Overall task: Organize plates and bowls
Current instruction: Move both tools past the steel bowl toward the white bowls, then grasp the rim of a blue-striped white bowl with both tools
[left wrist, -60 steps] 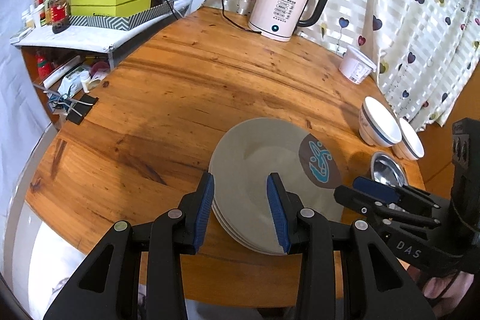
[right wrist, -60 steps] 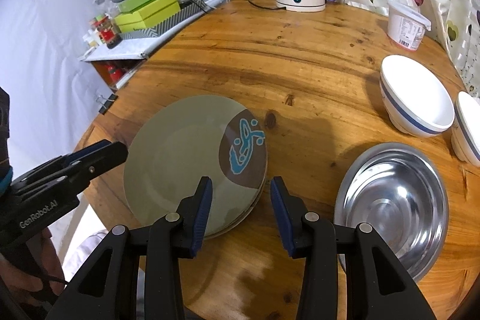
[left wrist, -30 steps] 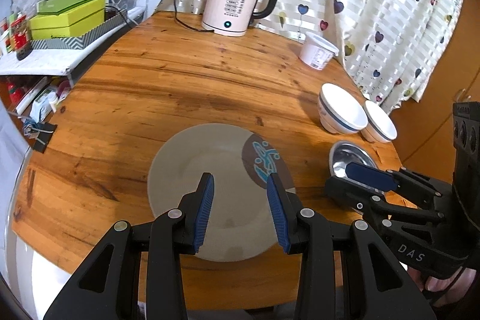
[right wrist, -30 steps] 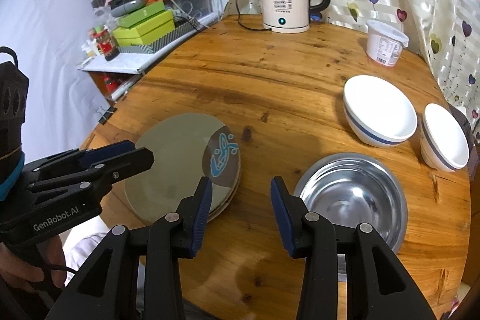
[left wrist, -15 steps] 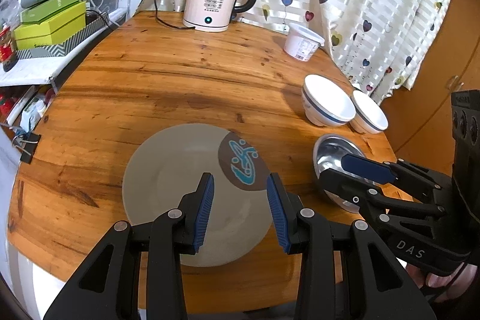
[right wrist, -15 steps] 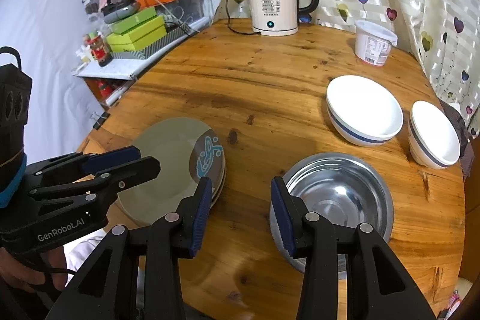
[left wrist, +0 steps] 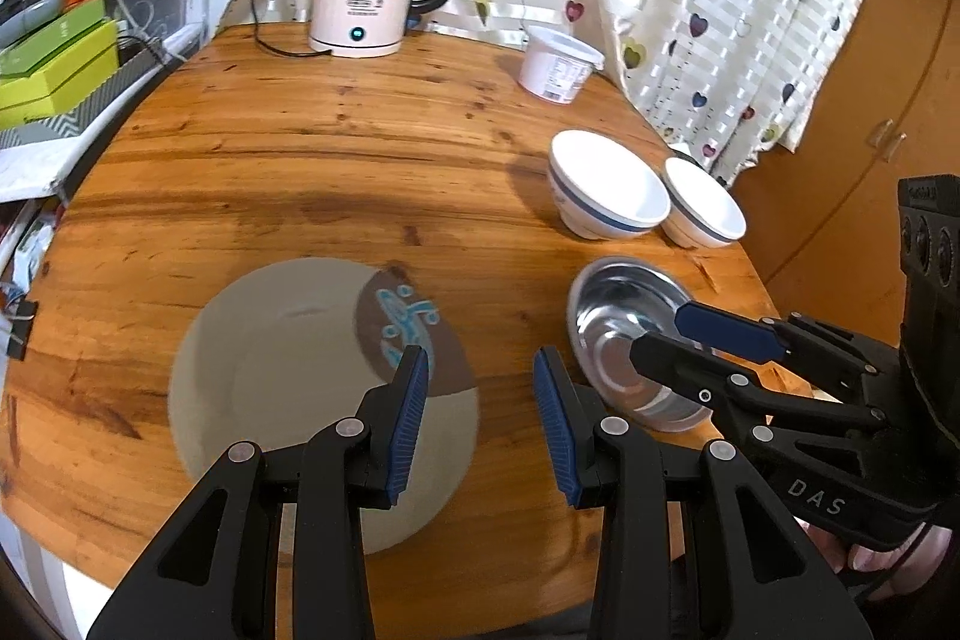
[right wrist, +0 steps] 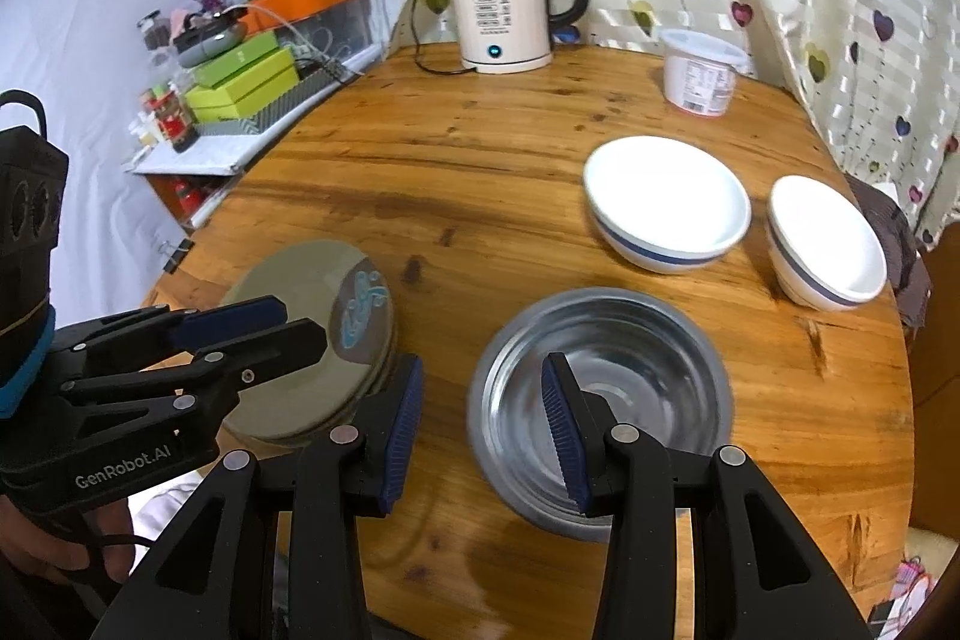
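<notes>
A stack of grey plates (left wrist: 288, 376) with a brown and blue patch lies near the front edge of the round wooden table (left wrist: 336, 148); it also shows in the right wrist view (right wrist: 312, 304). A steel bowl (right wrist: 606, 370) sits to its right, also seen in the left wrist view (left wrist: 624, 334). Two white bowls with blue bands, a larger one (right wrist: 666, 202) and a smaller one (right wrist: 825, 241), stand behind it. My left gripper (left wrist: 480, 400) is open and empty above the plates' right edge. My right gripper (right wrist: 480, 400) is open and empty above the steel bowl's left rim.
A white electric kettle (right wrist: 510, 22) with a cord stands at the back. A white tub (right wrist: 702, 70) stands at the back right by the curtain. A shelf with green boxes (right wrist: 240, 82) is on the left, beyond the table edge.
Both grippers have drawn back and swung to the right. The plates now lie further left in both views, and the steel bowl has come under my right gripper.
</notes>
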The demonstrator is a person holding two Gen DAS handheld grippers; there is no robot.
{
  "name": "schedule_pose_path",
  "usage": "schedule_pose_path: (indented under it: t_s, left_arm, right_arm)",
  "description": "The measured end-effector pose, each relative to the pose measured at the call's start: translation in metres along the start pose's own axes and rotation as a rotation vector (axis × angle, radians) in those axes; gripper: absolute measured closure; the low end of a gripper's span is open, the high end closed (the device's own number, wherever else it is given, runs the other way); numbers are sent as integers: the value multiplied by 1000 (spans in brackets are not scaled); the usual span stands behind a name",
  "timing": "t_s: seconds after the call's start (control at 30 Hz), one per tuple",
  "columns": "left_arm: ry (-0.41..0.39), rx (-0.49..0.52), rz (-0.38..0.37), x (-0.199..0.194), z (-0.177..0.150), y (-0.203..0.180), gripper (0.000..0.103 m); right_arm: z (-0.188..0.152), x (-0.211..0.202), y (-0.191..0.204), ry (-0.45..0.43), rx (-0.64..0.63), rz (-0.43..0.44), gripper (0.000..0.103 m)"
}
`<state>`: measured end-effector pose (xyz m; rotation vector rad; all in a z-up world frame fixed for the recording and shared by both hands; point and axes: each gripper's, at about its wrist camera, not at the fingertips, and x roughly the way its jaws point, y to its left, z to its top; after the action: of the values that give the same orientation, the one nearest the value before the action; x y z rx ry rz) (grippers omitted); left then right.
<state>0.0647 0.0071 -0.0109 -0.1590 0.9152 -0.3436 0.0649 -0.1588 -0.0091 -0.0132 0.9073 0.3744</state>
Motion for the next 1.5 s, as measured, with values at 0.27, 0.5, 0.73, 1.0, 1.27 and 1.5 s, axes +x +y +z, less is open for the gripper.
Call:
schedule_pose_path:
  t_s: [0.27,0.5,0.73,1.0,1.27,1.5]
  left_arm:
    - [22,32,-38,12,6,-18,65]
    - [48,45,-65,27,10,-29,65]
    - [86,54,-83,44,11,-37,65]
    - [100,61,-87,55,19,-43,65]
    - [94,65,-93,66,38,-54,65]
    - [86,54,-105,76,59,-59,65]
  right_arm:
    - [-6,-7,-26,-5,51,-33,63]
    - [-10,-10,-52,-5,101,-69,63]
    - [-15,-9,-75,4,146,-95,63]
    - [-14,-5,-91,11,179,-99,63]
    - [-3,2,-103,6,197,-95,63]
    - [16,10,-111,-8,202,-90,63]
